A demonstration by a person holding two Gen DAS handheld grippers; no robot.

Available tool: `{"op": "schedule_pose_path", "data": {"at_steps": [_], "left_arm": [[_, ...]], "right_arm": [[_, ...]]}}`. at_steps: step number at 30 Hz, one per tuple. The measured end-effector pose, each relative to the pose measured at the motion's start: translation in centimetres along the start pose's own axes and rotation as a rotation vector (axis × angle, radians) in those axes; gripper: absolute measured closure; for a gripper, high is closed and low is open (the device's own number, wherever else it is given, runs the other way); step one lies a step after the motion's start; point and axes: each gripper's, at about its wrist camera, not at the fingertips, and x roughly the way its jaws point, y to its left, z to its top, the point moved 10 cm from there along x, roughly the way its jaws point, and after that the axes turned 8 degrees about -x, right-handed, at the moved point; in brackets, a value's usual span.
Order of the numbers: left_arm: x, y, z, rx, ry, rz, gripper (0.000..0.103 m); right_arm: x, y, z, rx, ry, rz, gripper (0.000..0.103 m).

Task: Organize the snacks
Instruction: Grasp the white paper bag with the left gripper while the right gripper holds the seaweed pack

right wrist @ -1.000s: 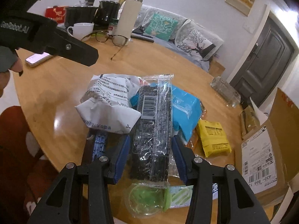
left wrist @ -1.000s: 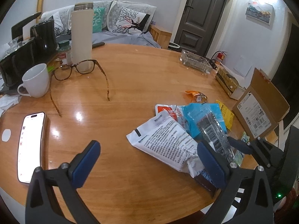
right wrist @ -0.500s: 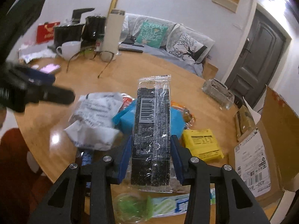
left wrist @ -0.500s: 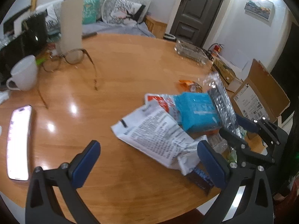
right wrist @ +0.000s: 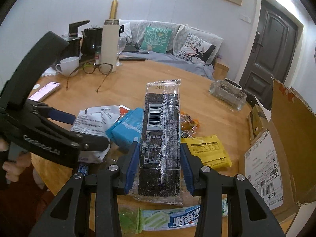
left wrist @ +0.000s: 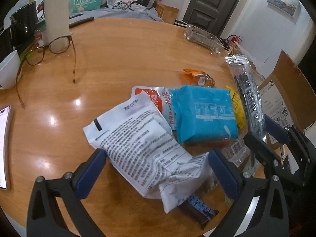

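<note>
My right gripper [right wrist: 160, 164] is shut on a long clear packet of black sesame bar [right wrist: 161, 134] and holds it lifted above the table; it also shows in the left wrist view [left wrist: 246, 96]. My left gripper [left wrist: 156, 169] is open, its fingers on either side of a crumpled white snack bag [left wrist: 142, 142]. Beside the bag lie a blue pack [left wrist: 203, 114], a red-and-white pouch [left wrist: 150, 96], a yellow packet [right wrist: 205, 150], an orange wrapper [left wrist: 195, 75] and a dark bar [left wrist: 199, 209]. A green-and-white packet [right wrist: 173, 221] lies at the table edge.
An open cardboard box [right wrist: 276, 144] stands at the right, off the round wooden table [left wrist: 118, 49]. Glasses [left wrist: 51, 49], a white mug [left wrist: 7, 71], a white flask [left wrist: 57, 11], a phone [left wrist: 4, 144] and a glass ashtray [left wrist: 203, 37] sit on the table.
My right gripper has lifted the sesame bar packet up off the pile. My left gripper has moved forward, so its open fingers now straddle the white bag.
</note>
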Motion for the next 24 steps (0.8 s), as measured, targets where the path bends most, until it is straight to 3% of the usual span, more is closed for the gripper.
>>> {"op": "schedule_pose_path", "data": {"at_steps": [3,8,13,17,24], "left_arm": [[0.4,-0.6,-0.4,0.021,0.032,0.024,0.0],[1.3,-1.1,-0.4,0.012,0.017,0.06,0.0],[1.8,-1.3,-0.9,0.139,0.012,0.072,0.0],[0.6,0.6,-1.3,0.159,0.031,0.042,0.0],[-0.6,3.6,-1.0,0.172,-0.011,0.079,0.001]], "right_arm": [[-0.1,-0.1,-0.2,0.01,-0.003,0.006,0.066],[0.1,-0.6,-0.1,0.033,-0.006,0.014,0.066],[-0.2,-0.7,0.0,0.038,-0.009,0.012,0.066],[-0.7,-0.8,0.2,0.039,-0.014,0.016,0.066],[-0.6,-0.2,0.4,0.033,-0.017,0.03,0.066]]}}
